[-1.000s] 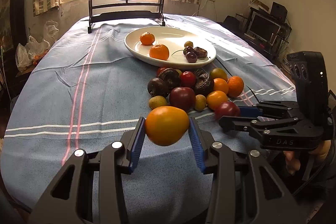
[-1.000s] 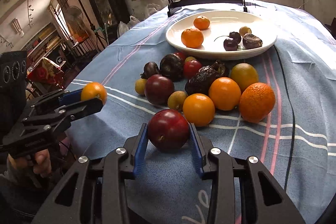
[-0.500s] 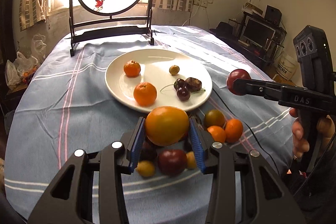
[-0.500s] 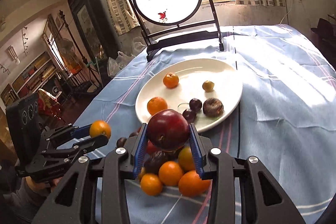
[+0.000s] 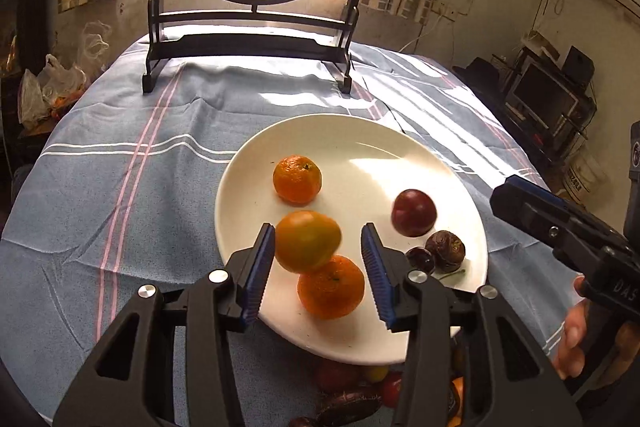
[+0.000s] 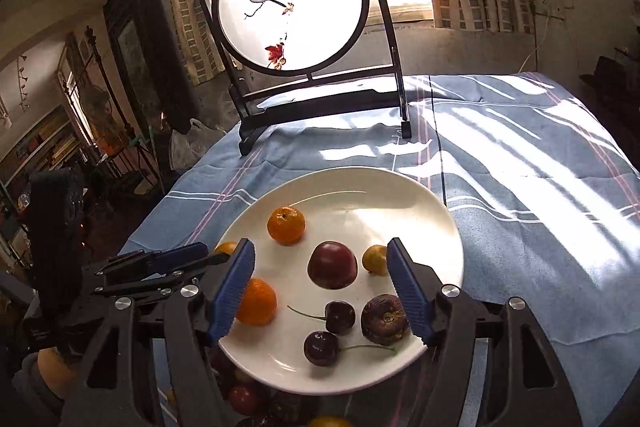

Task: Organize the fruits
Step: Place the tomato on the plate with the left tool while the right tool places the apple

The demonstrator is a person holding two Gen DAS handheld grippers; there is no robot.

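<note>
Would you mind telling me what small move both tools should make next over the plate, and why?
Probably draw both back toward the loose fruit in front of the plate. The left tool and right tool have just been opening, and the orange fruit and dark red plum sit between the pads, apparently released.

The white plate [image 6: 448, 223] lies bare toward twelve o'clock; tangerines [image 6: 286, 230], cherries [image 6: 340, 317] and a plum [image 6: 332, 265] crowd six.
</note>
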